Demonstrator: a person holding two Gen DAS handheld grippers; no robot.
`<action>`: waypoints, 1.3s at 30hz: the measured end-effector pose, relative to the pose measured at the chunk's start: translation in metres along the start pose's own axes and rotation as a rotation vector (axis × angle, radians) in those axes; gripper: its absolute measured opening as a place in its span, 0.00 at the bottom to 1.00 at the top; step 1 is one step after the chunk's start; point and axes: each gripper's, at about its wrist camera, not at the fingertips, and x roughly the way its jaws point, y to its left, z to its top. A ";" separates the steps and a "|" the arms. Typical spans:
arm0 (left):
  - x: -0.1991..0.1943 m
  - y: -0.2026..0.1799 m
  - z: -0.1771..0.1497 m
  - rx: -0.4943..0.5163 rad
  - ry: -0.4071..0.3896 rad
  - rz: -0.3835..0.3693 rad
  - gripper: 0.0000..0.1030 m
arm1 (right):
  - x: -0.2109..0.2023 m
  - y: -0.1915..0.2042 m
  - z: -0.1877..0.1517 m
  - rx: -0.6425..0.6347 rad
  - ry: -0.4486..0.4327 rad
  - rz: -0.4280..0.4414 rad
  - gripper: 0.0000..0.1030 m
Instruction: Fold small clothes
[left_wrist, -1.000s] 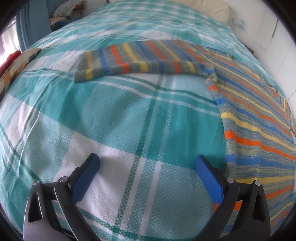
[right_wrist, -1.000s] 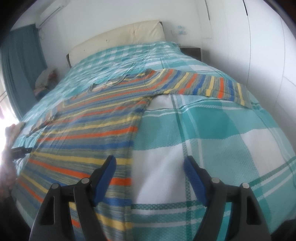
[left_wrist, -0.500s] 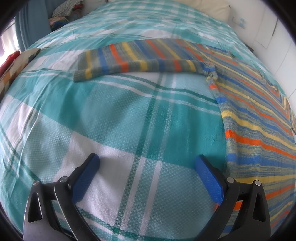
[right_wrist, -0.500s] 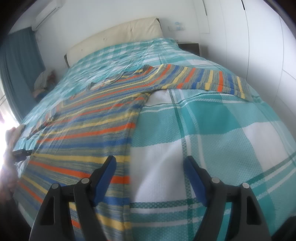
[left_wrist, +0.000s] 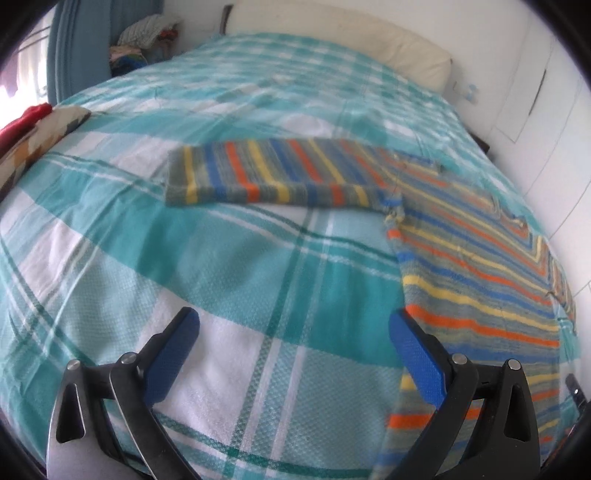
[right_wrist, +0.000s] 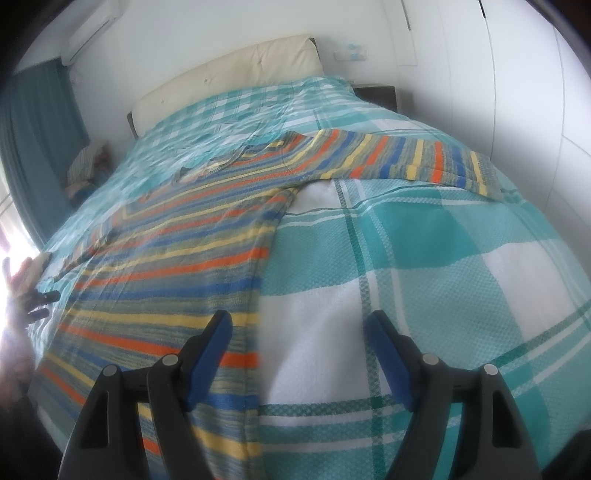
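Note:
A striped knit sweater (left_wrist: 476, 266) in orange, blue, yellow and grey lies flat on the bed. Its one sleeve (left_wrist: 273, 177) stretches left in the left wrist view. In the right wrist view the sweater body (right_wrist: 177, 266) lies left and its other sleeve (right_wrist: 406, 158) reaches right. My left gripper (left_wrist: 293, 326) is open and empty above the bedspread, just left of the sweater's side edge. My right gripper (right_wrist: 301, 326) is open and empty, over the sweater's other side edge near the hem.
The bed has a teal and white plaid bedspread (left_wrist: 221, 280) and a cream headboard (right_wrist: 229, 77). A patterned cushion (left_wrist: 40, 136) and a pile of clothes (left_wrist: 144, 40) lie at the left. White wardrobe doors (right_wrist: 517, 92) stand at the right. The other gripper and hand (right_wrist: 29, 295) show at the left edge.
Both grippers have lifted and tilted up, so more of the bed's far end and the headboard shows. The sweater has not moved. Both stay open.

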 end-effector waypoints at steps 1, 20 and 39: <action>-0.004 0.001 0.002 -0.002 -0.025 0.014 0.99 | 0.000 0.000 0.000 0.002 0.001 0.000 0.73; 0.044 -0.010 -0.015 0.113 0.199 0.083 1.00 | 0.000 -0.001 0.000 -0.025 -0.004 -0.156 0.83; 0.046 -0.012 -0.018 0.174 0.233 0.082 1.00 | 0.025 0.001 -0.014 -0.051 0.081 -0.206 1.00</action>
